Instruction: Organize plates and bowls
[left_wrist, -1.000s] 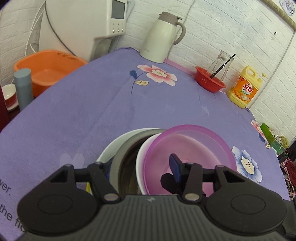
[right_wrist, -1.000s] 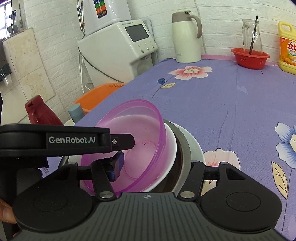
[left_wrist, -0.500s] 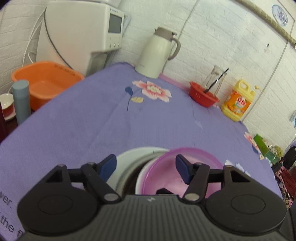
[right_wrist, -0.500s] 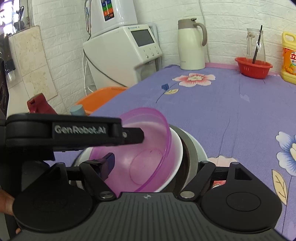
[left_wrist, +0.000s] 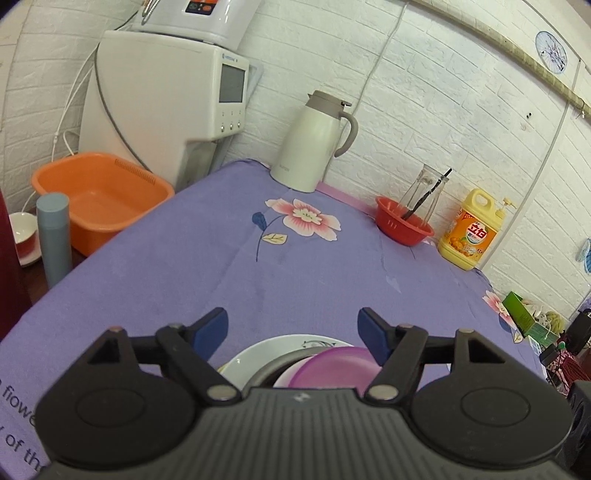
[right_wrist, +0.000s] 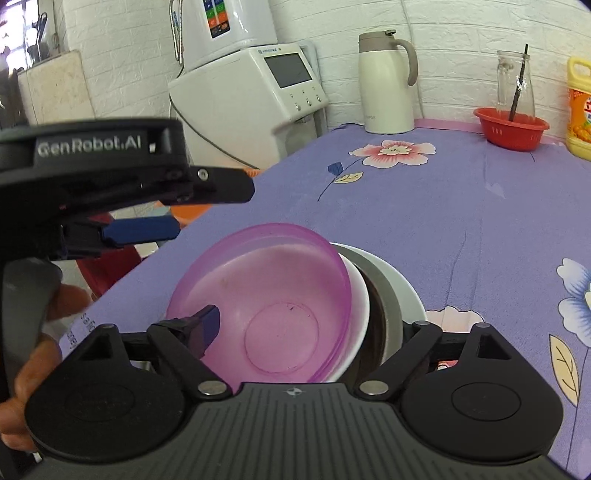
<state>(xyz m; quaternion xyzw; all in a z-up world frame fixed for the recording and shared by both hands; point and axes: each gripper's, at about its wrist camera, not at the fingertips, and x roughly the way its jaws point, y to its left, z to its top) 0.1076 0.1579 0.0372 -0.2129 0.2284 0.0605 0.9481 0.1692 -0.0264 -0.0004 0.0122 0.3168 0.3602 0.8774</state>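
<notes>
A translucent purple bowl (right_wrist: 273, 306) sits tilted in a white bowl (right_wrist: 356, 314), which rests in a grey bowl (right_wrist: 384, 295) on a white plate (right_wrist: 410, 295). The stack stands on the purple flowered tablecloth (right_wrist: 443, 221). My right gripper (right_wrist: 306, 332) is open and straddles the stack, left pad inside the purple bowl; the right pad is hidden behind the grey bowl. My left gripper (left_wrist: 293, 330) is open and empty, raised above the stack; it shows in the right wrist view (right_wrist: 140, 229) at upper left. The stack's far edge (left_wrist: 295, 354) shows below the left gripper's fingers.
A white thermos jug (left_wrist: 314, 144), a red basket (left_wrist: 404, 221) holding a glass carafe, and a yellow detergent bottle (left_wrist: 471, 232) stand along the far wall. An orange basin (left_wrist: 99, 192), a grey-blue bottle (left_wrist: 55, 236) and a white appliance (left_wrist: 166, 110) are off the table's left edge.
My left gripper has opened, let go of the purple bowl and lifted up and back. The purple bowl now rests in the stack. The right gripper stays around the stack.
</notes>
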